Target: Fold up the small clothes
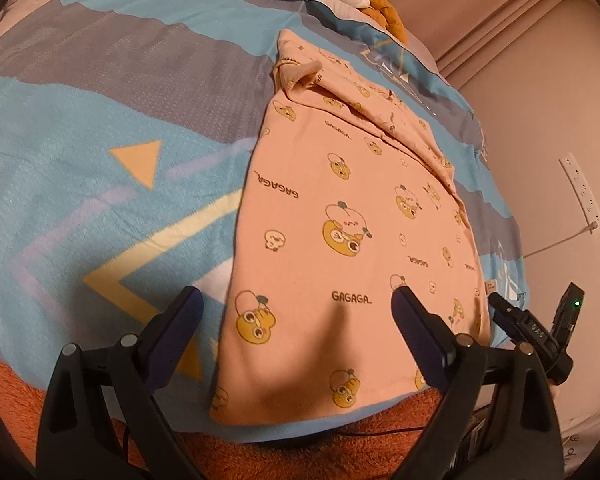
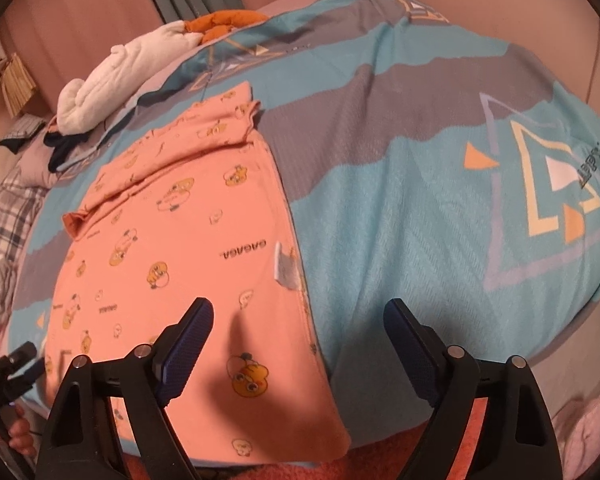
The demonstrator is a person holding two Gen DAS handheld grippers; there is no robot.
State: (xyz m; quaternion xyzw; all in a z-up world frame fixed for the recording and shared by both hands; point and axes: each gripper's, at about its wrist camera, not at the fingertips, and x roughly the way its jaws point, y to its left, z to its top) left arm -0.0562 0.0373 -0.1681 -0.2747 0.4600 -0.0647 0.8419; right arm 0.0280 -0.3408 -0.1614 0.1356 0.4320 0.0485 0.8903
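Observation:
A small pink garment (image 1: 352,216) printed with yellow cartoon faces and "GAGAGA" lies flat on the bed, with a sleeve folded across its far end (image 1: 384,116). It also shows in the right wrist view (image 2: 180,248), with a white label (image 2: 286,268) at its right edge. My left gripper (image 1: 296,300) is open and empty, held above the garment's near edge. My right gripper (image 2: 298,308) is open and empty, above the garment's near right corner. The right gripper's body (image 1: 540,332) shows at the left wrist view's right side.
A blue and grey bedspread (image 1: 100,160) with triangle patterns covers the bed. An orange fleece blanket (image 1: 260,456) lies at the near edge. White and orange plush things (image 2: 140,68) sit at the far end. A wall with a power strip (image 1: 582,194) is on the right.

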